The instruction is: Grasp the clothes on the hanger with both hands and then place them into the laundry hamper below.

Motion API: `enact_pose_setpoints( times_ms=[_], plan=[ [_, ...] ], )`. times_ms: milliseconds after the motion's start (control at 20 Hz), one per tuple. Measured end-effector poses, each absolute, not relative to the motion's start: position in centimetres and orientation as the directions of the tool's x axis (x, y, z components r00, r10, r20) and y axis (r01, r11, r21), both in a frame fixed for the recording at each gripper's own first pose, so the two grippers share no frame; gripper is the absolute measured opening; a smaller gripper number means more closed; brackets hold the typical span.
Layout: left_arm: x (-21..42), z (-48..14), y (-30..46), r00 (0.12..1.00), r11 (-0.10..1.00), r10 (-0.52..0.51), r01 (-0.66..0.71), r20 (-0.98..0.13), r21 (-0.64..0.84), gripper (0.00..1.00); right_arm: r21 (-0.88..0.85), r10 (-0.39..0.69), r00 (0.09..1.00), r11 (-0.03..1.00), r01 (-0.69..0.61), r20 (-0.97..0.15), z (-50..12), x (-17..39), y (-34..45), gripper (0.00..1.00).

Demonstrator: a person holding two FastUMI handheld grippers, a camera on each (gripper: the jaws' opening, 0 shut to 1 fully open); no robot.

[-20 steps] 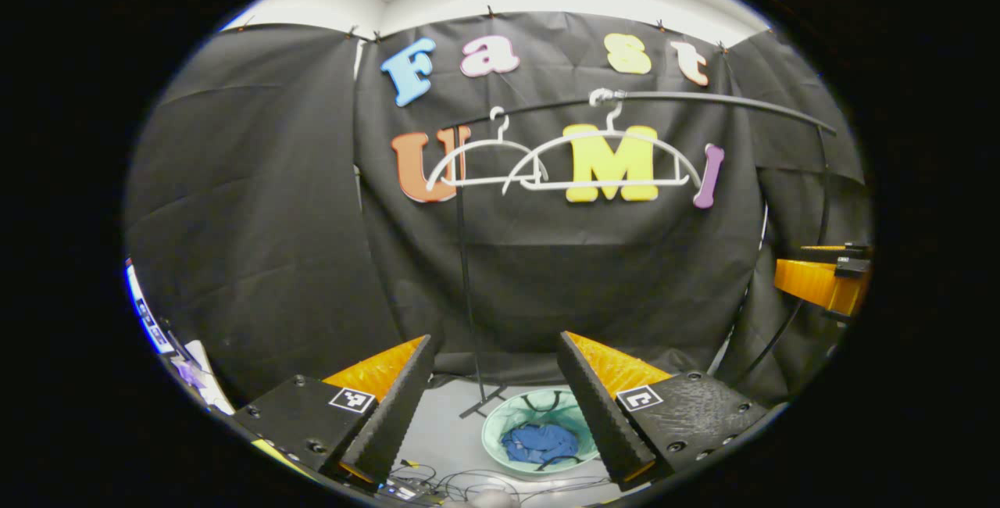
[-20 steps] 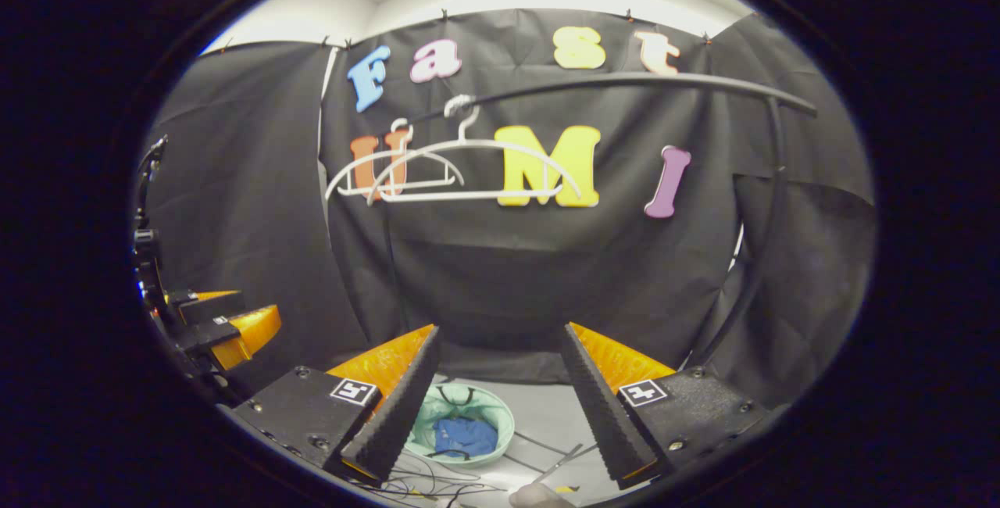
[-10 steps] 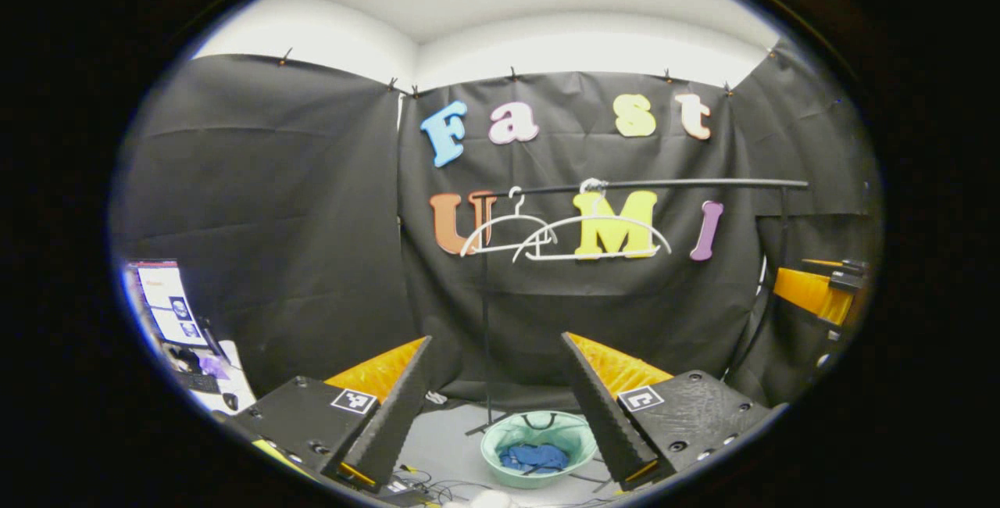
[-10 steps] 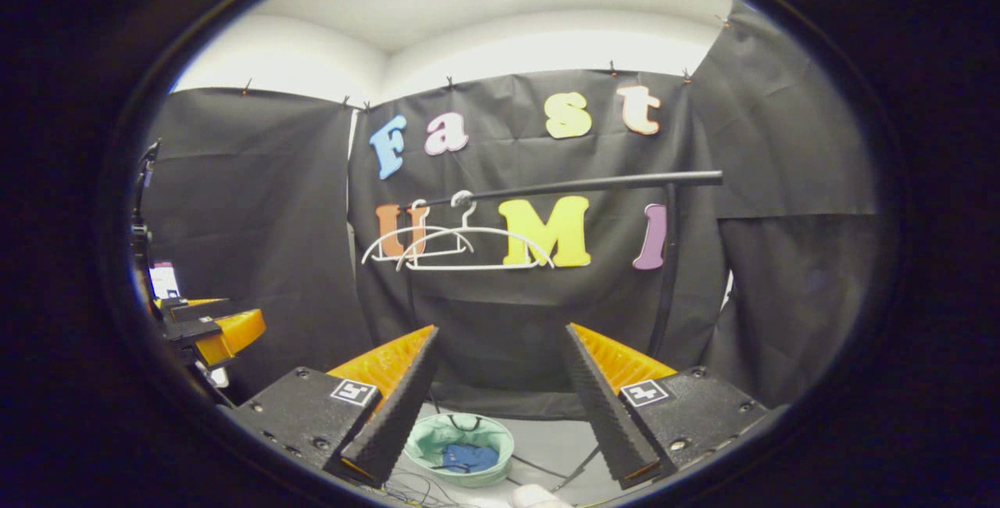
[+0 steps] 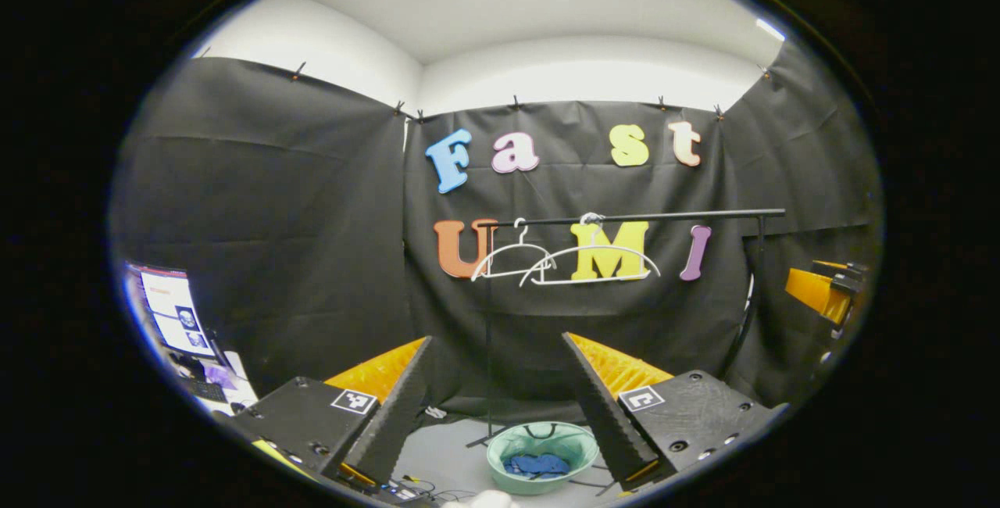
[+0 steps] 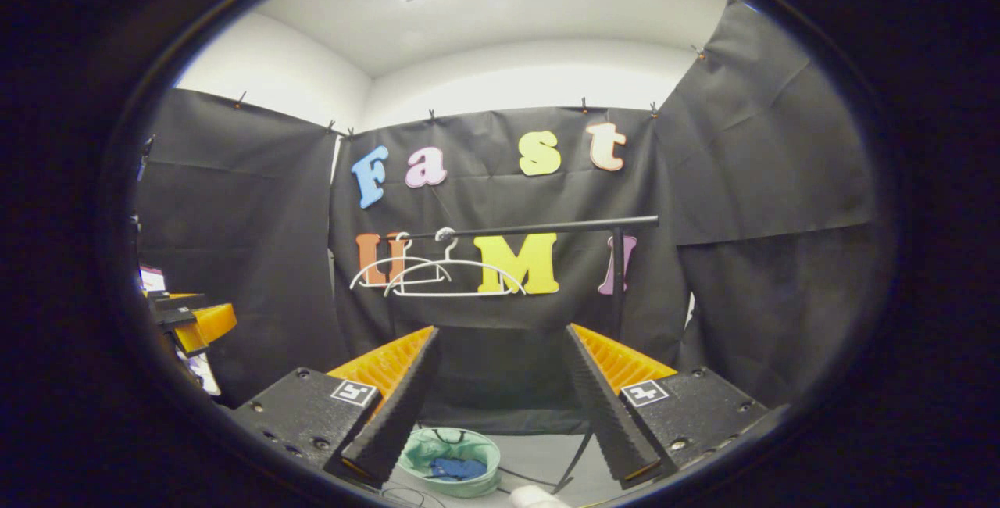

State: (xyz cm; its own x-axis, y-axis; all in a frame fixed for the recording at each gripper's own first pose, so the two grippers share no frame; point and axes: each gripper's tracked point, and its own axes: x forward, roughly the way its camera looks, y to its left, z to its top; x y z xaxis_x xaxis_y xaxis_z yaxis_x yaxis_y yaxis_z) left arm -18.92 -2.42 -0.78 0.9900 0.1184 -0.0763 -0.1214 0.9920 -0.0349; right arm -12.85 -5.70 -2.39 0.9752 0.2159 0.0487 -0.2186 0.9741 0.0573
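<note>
Clothes (image 5: 536,464) lie in hamper (image 5: 500,453), below left hand-held gripper (image 5: 498,406).

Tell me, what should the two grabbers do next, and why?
Probably just rest. The blue clothes already lie in the green hamper, both white hangers hang bare on the rail, and the left gripper and right gripper are open, holding nothing.

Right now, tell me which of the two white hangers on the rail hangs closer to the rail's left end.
The smaller-looking hanger, in front of the orange letter. The larger hanger partly overlaps it and hangs nearer the middle of the rail.
</note>
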Motion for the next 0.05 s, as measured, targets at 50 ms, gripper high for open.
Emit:
enact_pose_setpoints(
  times_ms=[50],
  plan=[
    [-19.22,-0.85,-2.31,0.990,0.993,0.114,-0.117,-0.079,-0.036,0.99,0.044,0.208,0.977,0.977,-0.211,0.056,-2.35,-13.06,-5.54,0.98]
  ],
)
